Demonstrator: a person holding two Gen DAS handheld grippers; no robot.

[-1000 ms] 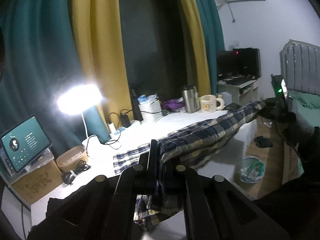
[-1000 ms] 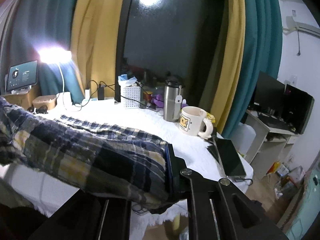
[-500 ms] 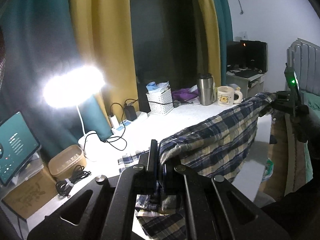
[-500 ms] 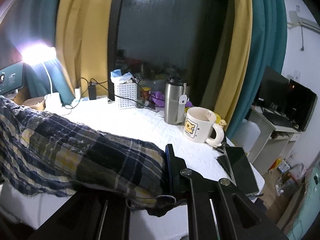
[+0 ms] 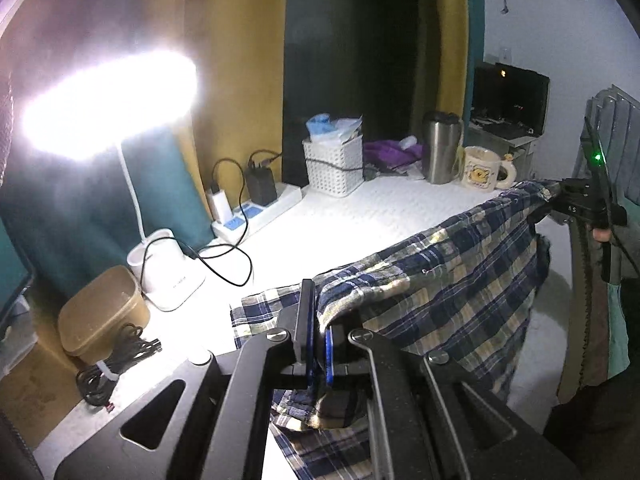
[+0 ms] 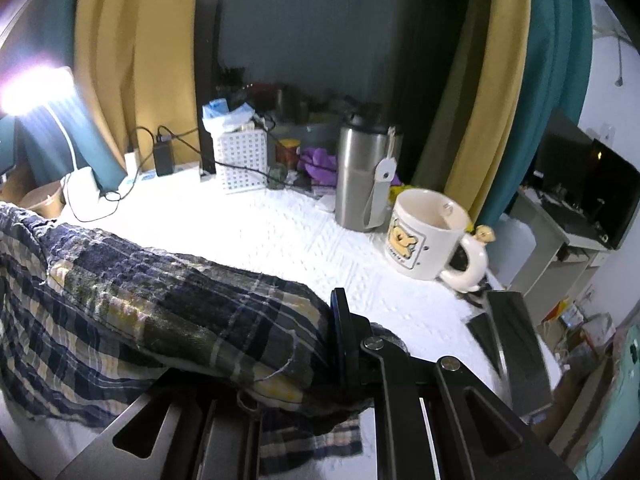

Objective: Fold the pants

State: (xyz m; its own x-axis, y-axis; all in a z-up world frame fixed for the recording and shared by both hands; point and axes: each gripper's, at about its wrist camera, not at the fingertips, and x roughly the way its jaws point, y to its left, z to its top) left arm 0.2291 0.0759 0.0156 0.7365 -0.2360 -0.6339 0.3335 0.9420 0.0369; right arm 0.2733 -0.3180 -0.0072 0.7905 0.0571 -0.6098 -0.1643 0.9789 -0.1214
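Plaid cotton, navy and cream, crinkled: one pair of pants (image 5: 440, 280), stretched between two tools above the white textured counter (image 5: 360, 216), lower part trailing onto it at the near edge. Left to right along the counter's back in the left wrist view: one glaring oval lamp (image 5: 108, 104) on a thin white stalk and rounded white base; one tan box (image 5: 100, 312) with rounded corners, one bundled black cable (image 5: 116, 364) beside it; one white power strip (image 5: 256, 208) carrying one white charger and one black adapter; one white perforated basket (image 5: 334, 164) stuffed with crumpled plastic; one purple cloth (image 5: 388, 152); one brushed steel tumbler (image 5: 442, 152), cylindrical; one cream ceramic mug (image 5: 482, 170) with a cartoon print. Behind, mustard and teal curtains in heavy folds.

Left tool (image 5: 318, 344): black jaws pinched narrow on a bunched corner of the pants. Right tool (image 6: 332, 344): also clamped tight on a gathered plaid edge, fabric draping away to the left; seen far right from the left wrist, one green light glowing on it. One dark flat slab (image 6: 516, 340) at the counter's right end.
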